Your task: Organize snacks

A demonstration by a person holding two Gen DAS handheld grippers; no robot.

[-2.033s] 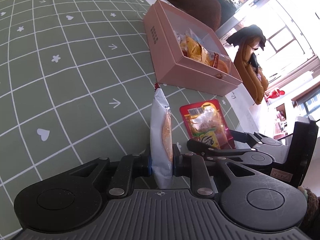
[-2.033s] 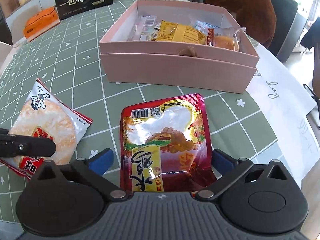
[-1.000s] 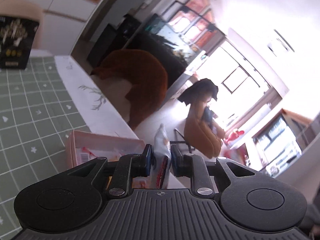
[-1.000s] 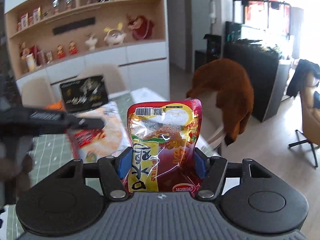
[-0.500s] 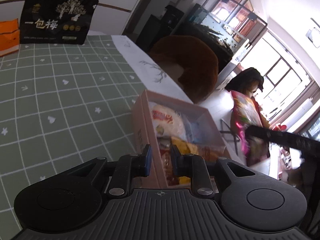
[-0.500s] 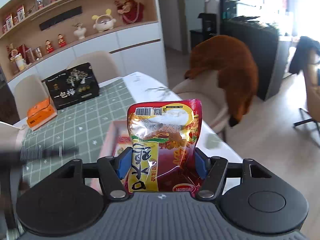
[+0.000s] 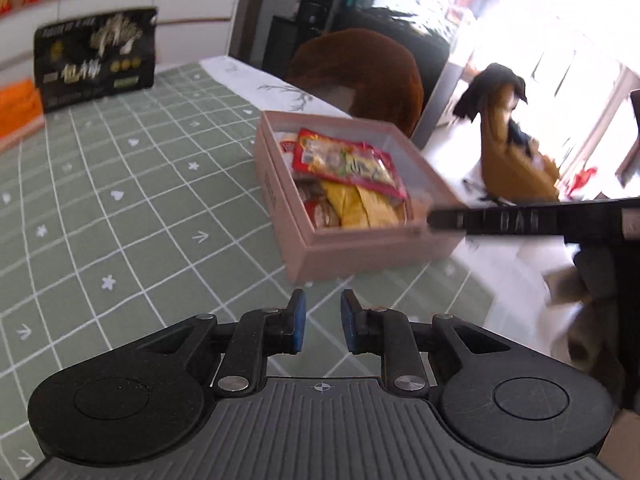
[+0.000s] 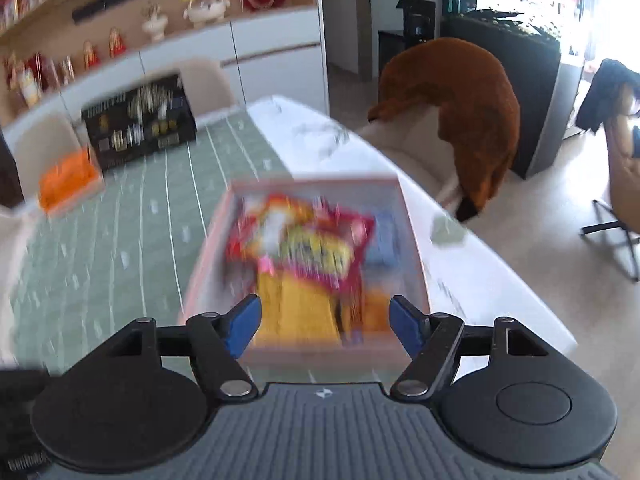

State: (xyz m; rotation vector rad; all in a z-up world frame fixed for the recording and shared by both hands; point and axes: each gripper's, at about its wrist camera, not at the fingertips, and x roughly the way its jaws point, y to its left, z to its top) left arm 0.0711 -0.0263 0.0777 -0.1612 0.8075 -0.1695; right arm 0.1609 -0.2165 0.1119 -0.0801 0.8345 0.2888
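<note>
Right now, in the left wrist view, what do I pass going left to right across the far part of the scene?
orange box → black snack bag → pink box with the red snack pack lying on top inside → right gripper, reaching in from the right edge.

On the green checked tablecloth (image 7: 120,216): one pink box (image 7: 360,248), one black bag (image 7: 94,62), one orange box (image 7: 18,110). Snack packets inside: several, exact count indeterminate.
</note>
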